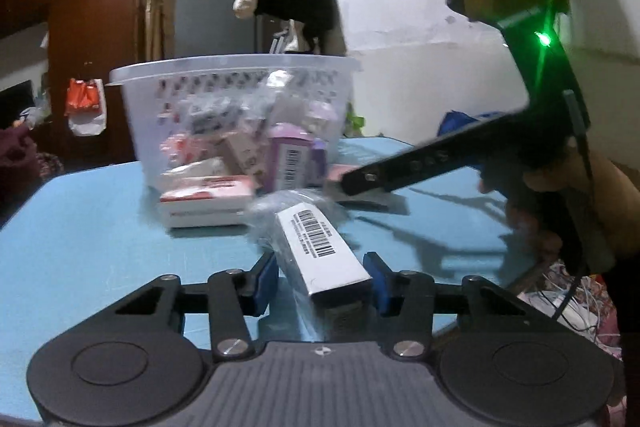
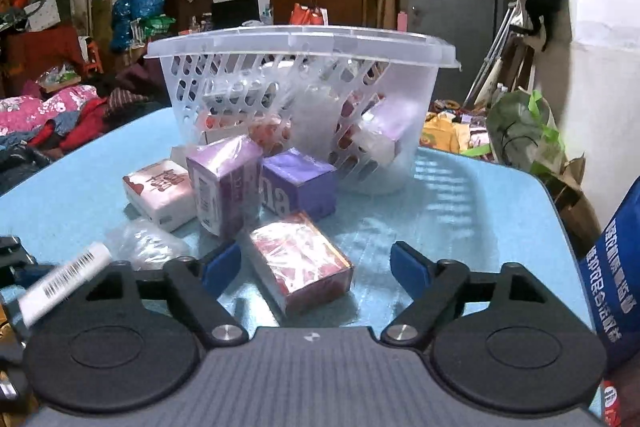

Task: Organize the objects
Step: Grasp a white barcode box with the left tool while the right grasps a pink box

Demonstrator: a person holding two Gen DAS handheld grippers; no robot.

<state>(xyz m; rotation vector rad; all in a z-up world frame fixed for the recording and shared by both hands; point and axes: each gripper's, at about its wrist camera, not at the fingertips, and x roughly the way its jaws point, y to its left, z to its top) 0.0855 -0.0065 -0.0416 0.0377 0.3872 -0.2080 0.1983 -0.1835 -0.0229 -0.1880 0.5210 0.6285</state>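
A clear plastic basket [image 1: 132,77] [image 2: 400,43] holding several small packages stands on the blue table [image 1: 80,227] [image 2: 480,211]. My left gripper [image 1: 322,279] has its blue pads around a white barcoded box in clear wrap [image 1: 320,251]; the right pad touches it and a small gap shows at the left pad. That box also shows at the left edge of the right wrist view [image 2: 64,279]. My right gripper [image 2: 316,267] is open, with a red-and-white box [image 2: 300,259] lying between its fingers, against the left pad. In the left wrist view the right gripper's finger [image 1: 400,167] reaches toward the basket.
In front of the basket lie a pink-and-white box [image 2: 160,191] [image 1: 204,199], a purple-and-white carton [image 2: 224,183] and a purple box [image 2: 298,187]. A blue bag [image 2: 616,267] stands at the table's right edge. Cluttered furniture and clothes surround the table.
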